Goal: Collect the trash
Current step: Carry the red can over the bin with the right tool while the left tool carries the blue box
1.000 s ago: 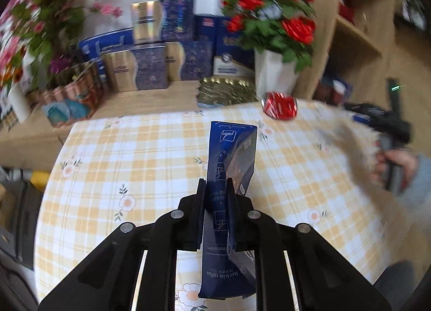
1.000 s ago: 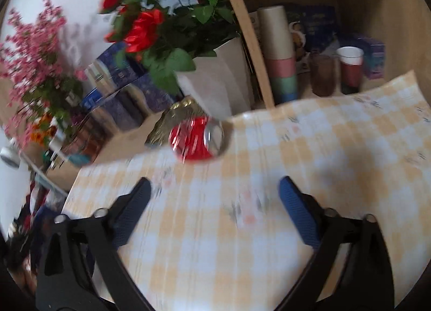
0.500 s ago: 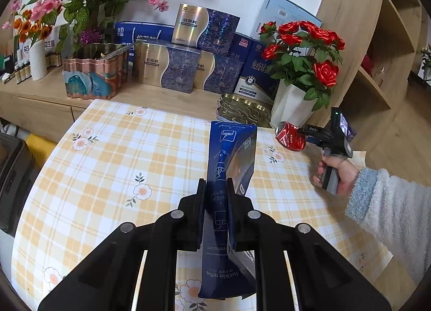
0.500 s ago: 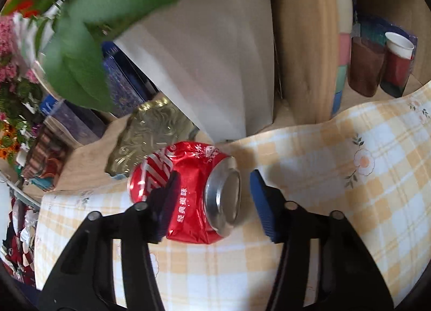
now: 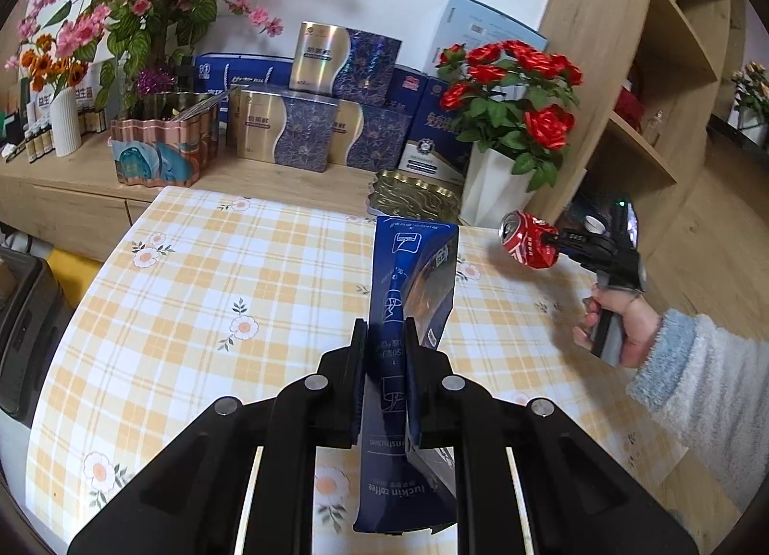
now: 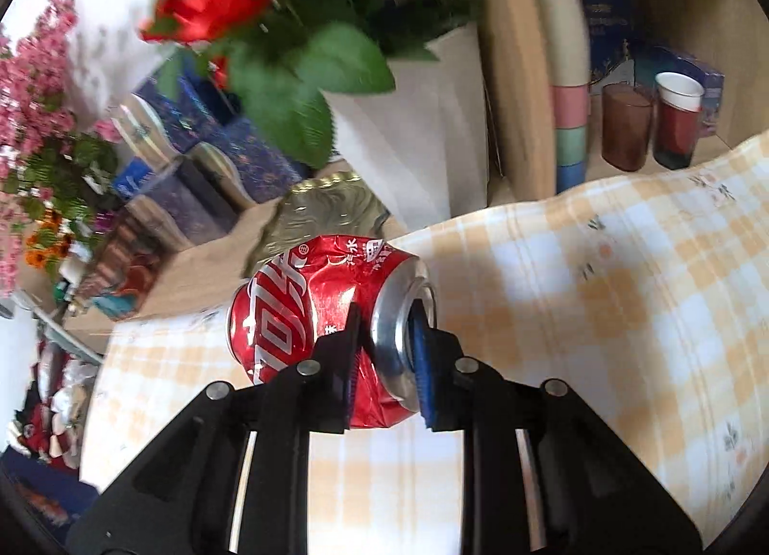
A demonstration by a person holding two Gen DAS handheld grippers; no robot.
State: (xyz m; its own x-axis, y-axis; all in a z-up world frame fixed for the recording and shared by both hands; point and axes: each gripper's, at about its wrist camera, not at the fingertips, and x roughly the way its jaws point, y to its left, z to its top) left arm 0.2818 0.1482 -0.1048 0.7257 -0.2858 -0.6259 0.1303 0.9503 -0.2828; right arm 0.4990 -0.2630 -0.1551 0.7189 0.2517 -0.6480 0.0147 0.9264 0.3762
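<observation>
Crumpled red aluminium, the can [image 6: 317, 319] sits crosswise in the right gripper [image 6: 384, 339], whose jaws have just been closing and now pinch its rim end: one pad presses the dented side wall, the blue pad [image 6: 423, 363] is against the silver top. In the left wrist view the can [image 5: 528, 245] hangs clear above the far right edge of the table [image 5: 192, 305], close to the white vase [image 5: 495, 190] of red roses, so it looks lifted off the checked cloth. Gripping at the stiff rim probably makes sense, since the crushed body would give way under the pads

The left gripper [image 5: 384, 353] is nearly shut on a dark blue coffee sachet [image 5: 408, 314], clamped across its narrow middle so that the flat pack stands up lengthwise between the fingers, top pointing to the table's far edge and bottom hanging toward the camera. Holding it by the waist likely keeps the limp film from folding over

Both pieces of trash appear to be in hand; no bin shows in either view
</observation>
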